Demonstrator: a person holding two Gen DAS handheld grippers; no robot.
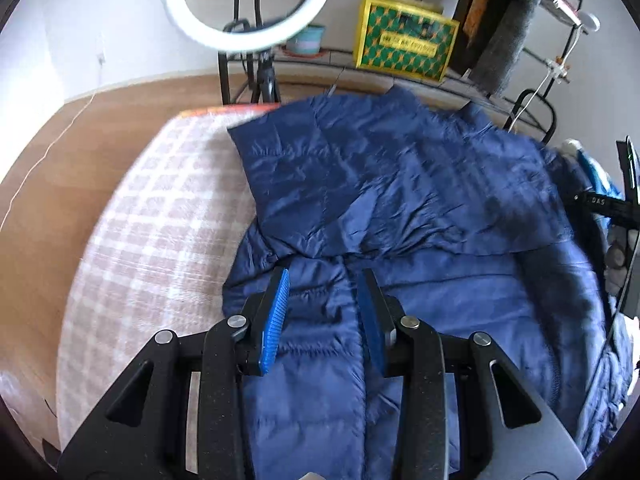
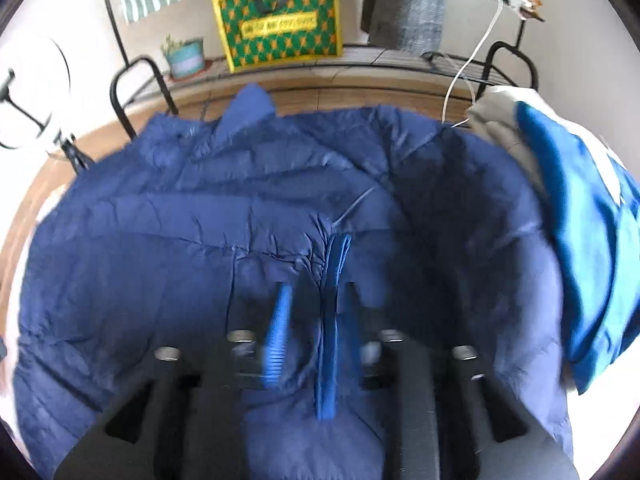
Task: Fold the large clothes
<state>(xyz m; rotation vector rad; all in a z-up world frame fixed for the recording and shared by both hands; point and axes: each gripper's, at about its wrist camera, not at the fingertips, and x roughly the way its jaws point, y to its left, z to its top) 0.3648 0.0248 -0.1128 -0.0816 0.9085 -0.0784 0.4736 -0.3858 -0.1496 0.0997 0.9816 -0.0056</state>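
I am looking first along my left gripper [image 1: 325, 280]: its two blue ribbed pads [image 1: 275, 320] are standing apart, and nothing is pinched between them. They are hovering over the navy blue quilted puffer jacket [image 1: 400, 184], with a stitched seam of it lying in the gap below.

My right gripper [image 2: 316, 292] is blurred. Its blue pads [image 2: 278, 328] are also standing apart, and a raised fold of the jacket is sitting between them. I cannot tell if a pad is touching this fold.

The jacket is lying spread on a pink and white checked bed cover [image 1: 160, 216], with one part folded over the body. To the right a bright blue cloth [image 2: 584, 248] is lying beside it. Behind the bed I am seeing a white ring lamp [image 1: 248, 0] and a yellow and green patterned box [image 2: 280, 20].
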